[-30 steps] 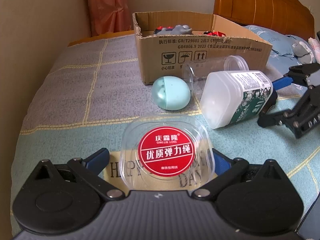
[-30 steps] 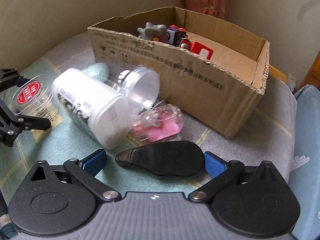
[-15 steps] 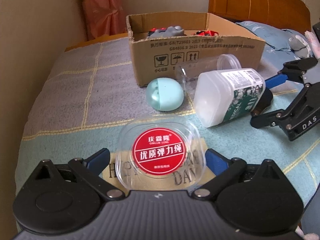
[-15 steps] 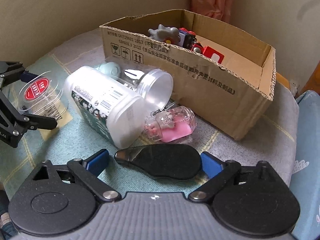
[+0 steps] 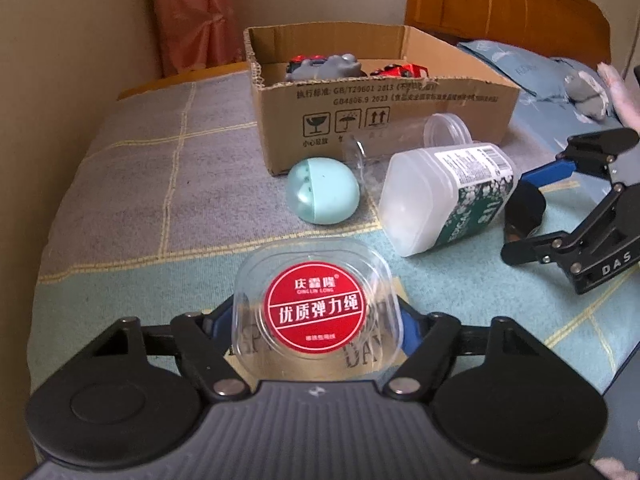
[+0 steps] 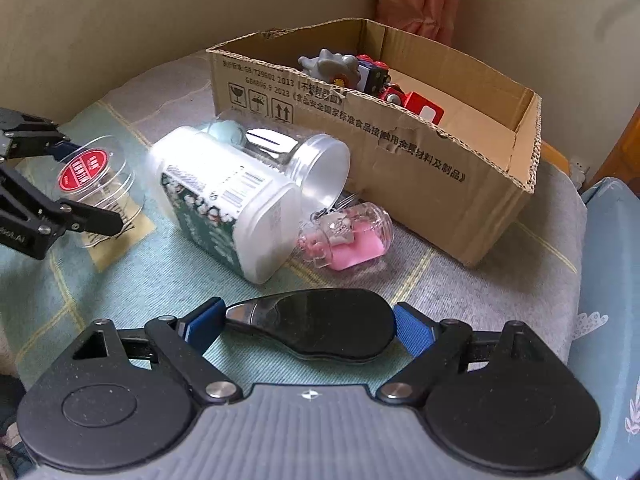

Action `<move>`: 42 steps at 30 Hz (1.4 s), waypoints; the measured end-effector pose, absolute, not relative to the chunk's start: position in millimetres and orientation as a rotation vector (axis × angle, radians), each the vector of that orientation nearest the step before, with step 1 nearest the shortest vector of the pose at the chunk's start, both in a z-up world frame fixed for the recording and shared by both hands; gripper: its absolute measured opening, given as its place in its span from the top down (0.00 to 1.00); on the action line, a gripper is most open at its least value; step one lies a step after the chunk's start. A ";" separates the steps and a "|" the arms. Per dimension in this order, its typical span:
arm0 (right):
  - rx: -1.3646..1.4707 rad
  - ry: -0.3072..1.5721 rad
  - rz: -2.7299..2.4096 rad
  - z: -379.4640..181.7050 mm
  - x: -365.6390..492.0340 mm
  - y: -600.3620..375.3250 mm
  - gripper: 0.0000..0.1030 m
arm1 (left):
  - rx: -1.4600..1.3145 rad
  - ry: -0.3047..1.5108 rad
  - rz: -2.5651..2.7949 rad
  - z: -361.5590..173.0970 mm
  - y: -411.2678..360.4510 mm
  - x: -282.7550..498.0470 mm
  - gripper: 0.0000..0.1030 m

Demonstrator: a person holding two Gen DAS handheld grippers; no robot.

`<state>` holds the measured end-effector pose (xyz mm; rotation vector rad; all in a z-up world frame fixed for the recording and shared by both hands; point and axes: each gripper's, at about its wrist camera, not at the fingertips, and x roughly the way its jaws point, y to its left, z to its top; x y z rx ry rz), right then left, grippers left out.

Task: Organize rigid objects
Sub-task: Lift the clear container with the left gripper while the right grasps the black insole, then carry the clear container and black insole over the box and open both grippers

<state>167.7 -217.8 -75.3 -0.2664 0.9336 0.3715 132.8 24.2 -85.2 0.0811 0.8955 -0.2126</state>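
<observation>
The clear plastic tub (image 5: 314, 308) is carrying a round red sticker reading "庆霖隆", "QING LIN LONG" and, in large white letters, "优质弹力绳"; the small line beneath is too fine to read. Under the tub, a tan patch on the bedspread (image 5: 160, 184) is showing the letters "DA", with the rest covered. The cardboard box (image 5: 384, 120) is displaying "执行标准: GB/T29601 2013" and "GB4806.9 2023", fragile-glass, umbrella and this-way-up signs, and "小心轻放" under the glass. The white jar (image 5: 448, 196) is bearing a barcode label and green lettering ending in "DICAL". The right claw (image 5: 532, 210) is showing "DAS" in white on its black frame.
</observation>
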 end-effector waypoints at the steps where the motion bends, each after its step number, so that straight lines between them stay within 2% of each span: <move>1: -0.269 0.932 0.370 -73.6 166.5 -217.9 0.10 | 0.088 0.898 -0.219 -84.7 24.1 132.7 0.27; 9: -0.249 0.909 0.342 -52.2 154.5 -226.3 0.10 | 0.135 0.898 -0.280 -68.9 25.7 130.4 0.27; 20: -0.255 0.809 0.320 -5.0 158.2 -235.9 0.10 | 0.182 0.817 -0.328 -20.2 25.2 150.1 0.27; 32: -0.224 0.720 0.273 28.3 206.4 -252.5 0.10 | 0.266 0.722 -0.388 30.1 -2.5 218.5 0.27; 42: -0.190 0.765 0.245 14.3 259.1 -263.6 0.10 | 0.259 0.730 -0.392 36.3 -30.9 290.7 0.27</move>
